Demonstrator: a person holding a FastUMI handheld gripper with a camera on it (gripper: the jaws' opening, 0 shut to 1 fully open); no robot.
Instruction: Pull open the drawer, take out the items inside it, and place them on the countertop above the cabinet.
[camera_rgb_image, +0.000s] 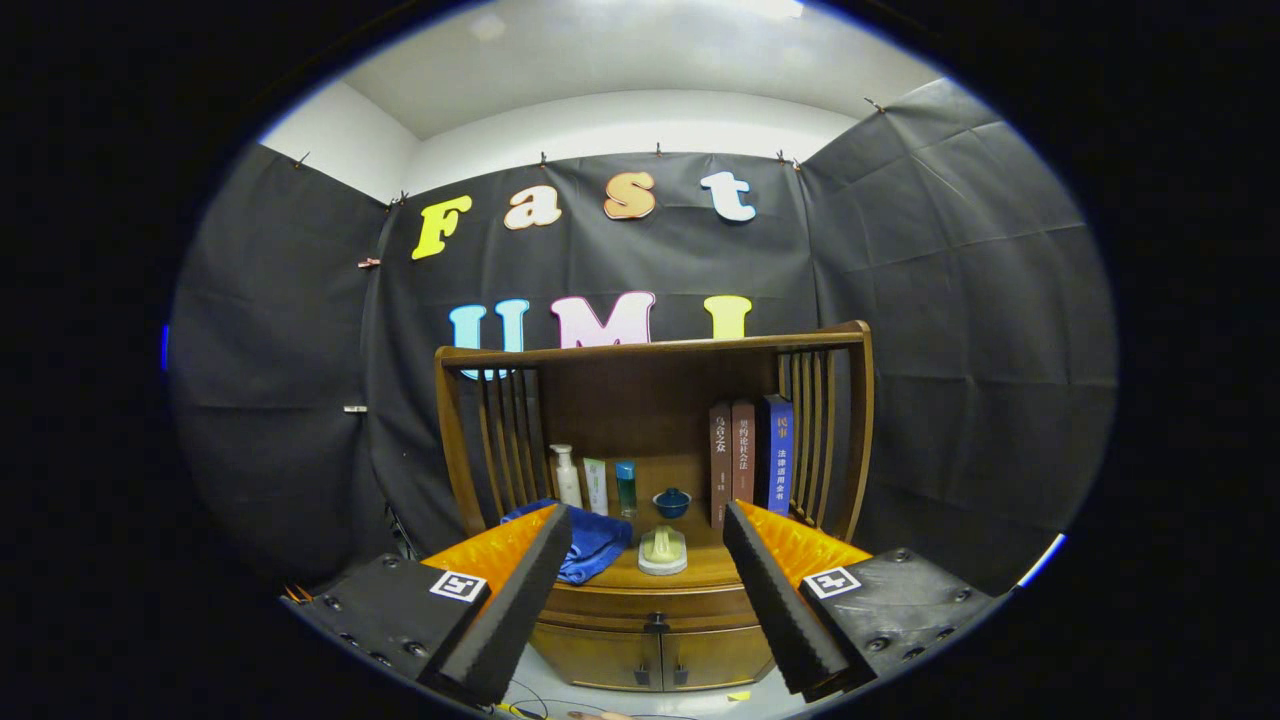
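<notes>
While the gripper (648, 545) hangs level before the cabinet (650, 640), its fingers spread wide and empty, the drawer (655, 607) between them is closed below the countertop's (700, 572) front edge.

The gripper (648, 525) is held level, facing straight ahead. Its two fingers (520, 600) are spread wide apart, left and right, converging slightly toward their far tips. Nothing sits between them, and neither finger touches anything.
</notes>
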